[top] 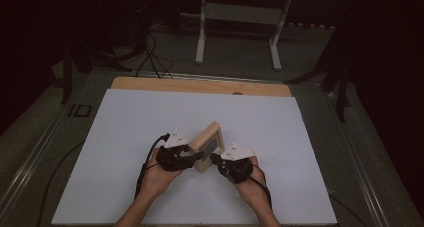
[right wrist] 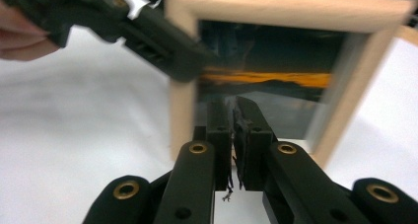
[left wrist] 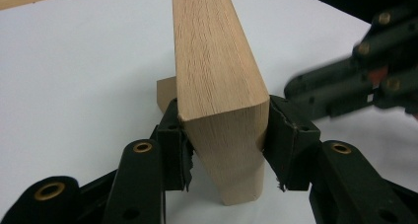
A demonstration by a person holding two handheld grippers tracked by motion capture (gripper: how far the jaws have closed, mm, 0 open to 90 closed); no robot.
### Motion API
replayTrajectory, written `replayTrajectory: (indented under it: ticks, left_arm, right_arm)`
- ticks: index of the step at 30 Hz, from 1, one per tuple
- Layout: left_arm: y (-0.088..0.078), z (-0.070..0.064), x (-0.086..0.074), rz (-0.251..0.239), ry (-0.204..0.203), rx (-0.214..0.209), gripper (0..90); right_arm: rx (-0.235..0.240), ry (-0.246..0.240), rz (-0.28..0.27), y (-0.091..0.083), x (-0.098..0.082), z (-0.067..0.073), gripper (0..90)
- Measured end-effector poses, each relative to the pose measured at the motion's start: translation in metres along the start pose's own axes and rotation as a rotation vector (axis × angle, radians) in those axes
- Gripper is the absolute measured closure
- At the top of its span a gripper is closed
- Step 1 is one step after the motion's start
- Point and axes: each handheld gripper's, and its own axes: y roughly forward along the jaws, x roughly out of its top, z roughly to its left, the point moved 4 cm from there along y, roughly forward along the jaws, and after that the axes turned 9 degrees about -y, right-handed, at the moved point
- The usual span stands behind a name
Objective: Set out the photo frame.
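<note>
Standing upright on the white bench (top: 125, 187), a wooden picture frame (top: 208, 146) sits a little nearer the person's edge than the middle, roughly halfway between the left and right edges. It holds a dark photo with an orange band of sky (right wrist: 268, 78), seen through the glass in the right gripper view.

The left gripper (top: 186, 155) clamps the frame: in the left gripper view its two black jaws press on opposite faces of the pale wood (left wrist: 222, 86) at the near end of the frame, one pad on each side, with the grain of the end face between them. In that same view a small wooden piece (left wrist: 166, 92) juts out behind the frame on its left, touching the bench. The left hand (top: 159, 177) comes in from the person's edge and carries this gripper toward the frame's left side.

The right gripper (top: 216, 159) is at the frame's glass side. In the right gripper view its jaws stand almost together, with only a thin slit between the pads and nothing held in them; they point at the lower part of the photo, just in front of the glass, and whether the tips touch it I cannot tell. The right hand (top: 250, 182) holds this gripper low over the bench, beside the frame's near right corner. The two grippers are close together, with the frame between them.
</note>
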Motion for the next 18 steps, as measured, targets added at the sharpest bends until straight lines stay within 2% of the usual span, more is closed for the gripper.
replayTrajectory:
  ticks: [4, 5, 7, 12, 16, 18]
  left_arm:
    - [0.001, 0.0, 0.003, 0.01, 0.041, 0.0, 56.0]
    - [0.001, 0.0, 0.003, 0.01, 0.041, 0.0, 56.0]
    - [0.003, 0.001, 0.005, 0.016, 0.07, -0.002, 56.1]
    - [0.003, 0.003, 0.005, 0.014, 0.08, -0.01, 56.1]
    - [0.004, 0.001, 0.005, 0.007, 0.097, -0.01, 56.3]
    - [0.004, -0.002, 0.004, 0.006, 0.124, -0.005, 56.5]
  right_arm:
    - [-0.031, 0.019, -0.021, -0.005, 0.003, -0.01, 82.6]
    - [-0.031, 0.019, -0.021, -0.005, 0.003, -0.01, 82.6]
    - [-0.046, 0.031, -0.029, -0.007, 0.005, -0.017, 81.5]
    - [-0.068, 0.053, -0.04, -0.01, 0.006, -0.025, 76.3]
    - [-0.104, 0.089, -0.061, -0.012, 0.009, -0.036, 72.0]
    - [-0.117, 0.11, -0.076, -0.013, 0.013, -0.041, 70.8]
